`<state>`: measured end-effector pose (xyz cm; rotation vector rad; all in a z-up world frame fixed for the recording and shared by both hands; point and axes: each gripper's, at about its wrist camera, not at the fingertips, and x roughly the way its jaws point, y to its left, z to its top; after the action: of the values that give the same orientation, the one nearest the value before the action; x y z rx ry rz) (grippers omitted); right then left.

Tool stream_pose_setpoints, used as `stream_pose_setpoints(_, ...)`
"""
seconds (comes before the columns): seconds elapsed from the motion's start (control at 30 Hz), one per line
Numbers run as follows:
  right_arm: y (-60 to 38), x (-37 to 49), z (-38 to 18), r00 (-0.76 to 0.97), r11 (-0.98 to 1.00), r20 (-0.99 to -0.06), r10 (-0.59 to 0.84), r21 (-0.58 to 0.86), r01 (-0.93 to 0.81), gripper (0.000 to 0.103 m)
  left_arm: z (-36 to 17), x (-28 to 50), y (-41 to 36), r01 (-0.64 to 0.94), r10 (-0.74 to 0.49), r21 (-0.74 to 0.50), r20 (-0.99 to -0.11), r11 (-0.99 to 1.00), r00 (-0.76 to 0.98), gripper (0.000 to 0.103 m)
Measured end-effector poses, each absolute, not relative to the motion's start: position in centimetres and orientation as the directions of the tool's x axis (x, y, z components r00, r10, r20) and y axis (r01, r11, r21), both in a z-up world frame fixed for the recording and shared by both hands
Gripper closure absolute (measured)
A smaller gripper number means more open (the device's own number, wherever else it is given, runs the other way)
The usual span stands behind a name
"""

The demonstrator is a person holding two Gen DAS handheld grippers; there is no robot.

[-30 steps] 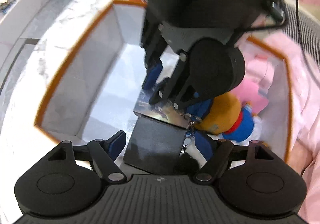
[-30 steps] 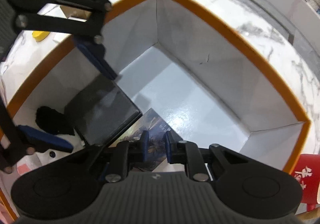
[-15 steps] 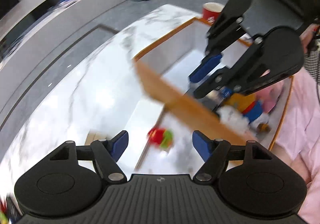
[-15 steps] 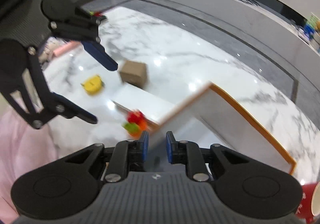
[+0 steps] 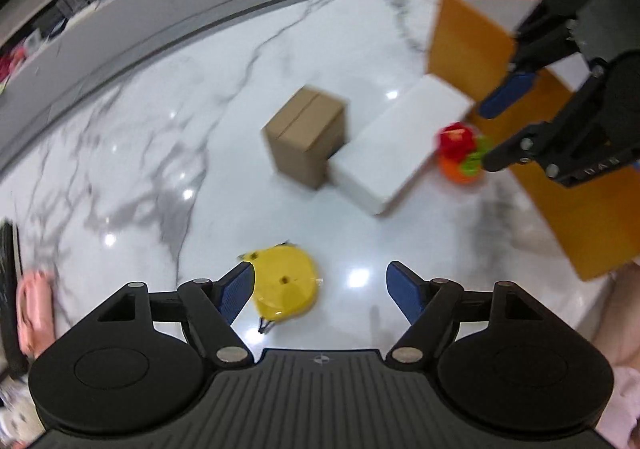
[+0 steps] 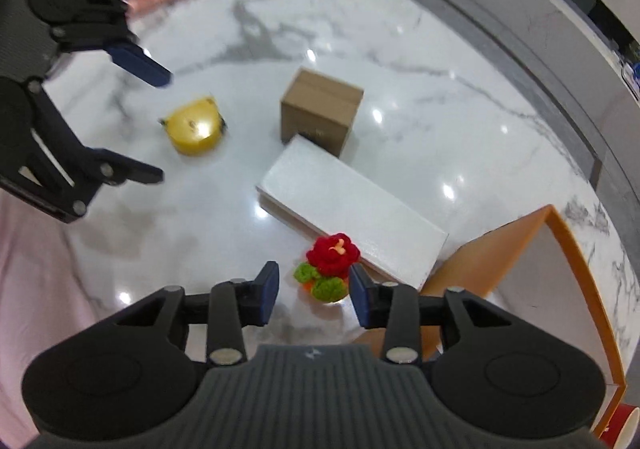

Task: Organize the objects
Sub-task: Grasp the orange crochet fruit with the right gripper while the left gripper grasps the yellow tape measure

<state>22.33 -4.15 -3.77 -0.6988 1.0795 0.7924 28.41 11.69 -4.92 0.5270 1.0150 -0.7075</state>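
Right wrist view: both claws have left the orange box (image 6: 516, 261); right claw (image 6: 313, 291) is opening, empty, above the crocheted flower (image 6: 330, 265); left claw (image 5: 320, 291) is opening, empty, over the yellow toy (image 5: 285, 291).

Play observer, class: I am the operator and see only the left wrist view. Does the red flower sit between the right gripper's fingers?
Observer: Yes. The right gripper straddles the crocheted flower; its jaws are opening and the pads are not pressing it.
Operator: Is there anything past the box that I miss?
Observer: A red paper cup shows just outside the orange box.
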Motion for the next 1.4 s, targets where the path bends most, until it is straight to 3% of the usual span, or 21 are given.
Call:
stream_pose_setpoints(0.17,-2.3,24.6,-6.9,0.244,0.570,-0.961,0.127,-0.131,-0.811,0.053,-7.4,31.2,10.2,0.677,-0.262,0.020,-0.913,0.736,0.313,0.015)
stream_pose_setpoints(0.37,-3.2,27.0,-8.2,0.206,0.626,-0.976,0.073,-0.116,-0.771,0.053,-8.5,32.3,10.0,0.628,-0.261,-0.020,-0.919,0.778,0.295,0.015)
stream_pose_setpoints(0.67,-3.7,27.4,-9.5,0.172,0.644,-0.983,0.062,-0.092,-0.759,0.060,-9.1,31.3,10.8,0.599,-0.250,-0.025,-0.922,0.800,0.297,0.017)
stream_pose_setpoints(0.83,-3.9,26.9,-9.1,0.173,0.641,-0.982,0.078,-0.084,-0.763,0.061,-9.6,31.5,10.8,0.576,-0.239,-0.032,-0.927,0.817,0.288,0.025)
stream_pose_setpoints(0.97,-4.3,26.1,-7.6,0.174,0.627,-0.977,0.125,-0.059,-0.777,0.061,-9.9,31.9,10.8,0.553,-0.237,-0.038,-0.926,0.832,0.293,0.034)
stream_pose_setpoints(1.03,-4.5,25.8,-6.5,0.178,0.618,-0.972,0.151,-0.047,-0.784,0.061,-9.8,32.1,10.9,0.545,-0.233,-0.034,-0.925,0.838,0.299,0.046)
stream_pose_setpoints(1.4,-9.9,23.9,3.0,0.215,0.620,-0.941,0.260,-0.009,-0.785,0.061,-8.8,30.7,10.8,0.540,-0.260,-0.039,-0.904,0.841,0.340,0.046)
